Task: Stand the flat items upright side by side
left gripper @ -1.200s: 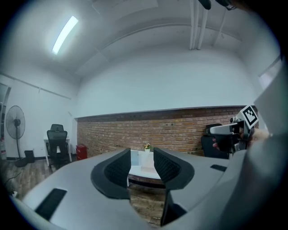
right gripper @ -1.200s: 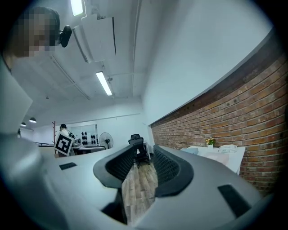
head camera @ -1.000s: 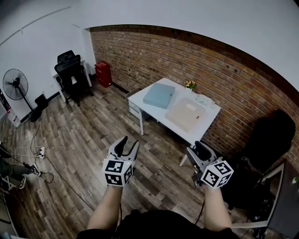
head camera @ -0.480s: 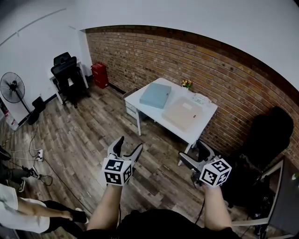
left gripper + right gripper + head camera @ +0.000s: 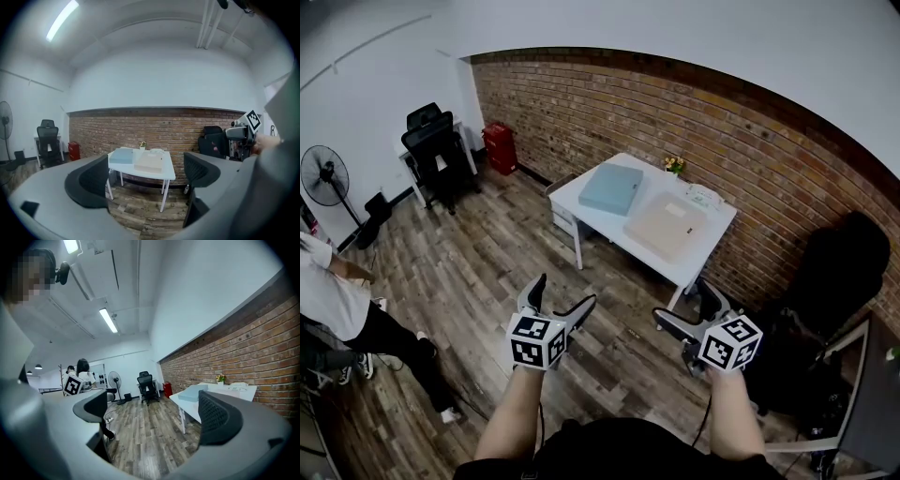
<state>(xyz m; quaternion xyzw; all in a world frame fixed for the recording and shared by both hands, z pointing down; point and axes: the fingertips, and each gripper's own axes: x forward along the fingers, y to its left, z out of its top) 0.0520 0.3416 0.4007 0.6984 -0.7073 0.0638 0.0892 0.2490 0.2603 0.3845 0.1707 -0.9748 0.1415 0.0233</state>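
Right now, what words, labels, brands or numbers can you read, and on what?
No text is readable in any view.
Beige box: small pale label on top, too small to read.
Marker cubes: black-and-white square patterns, no letters.

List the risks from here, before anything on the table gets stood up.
The blue box and beige box lie flat side by side on the table; tipping one up could shove the other toward an edge. The flower pot behind them could get knocked over.
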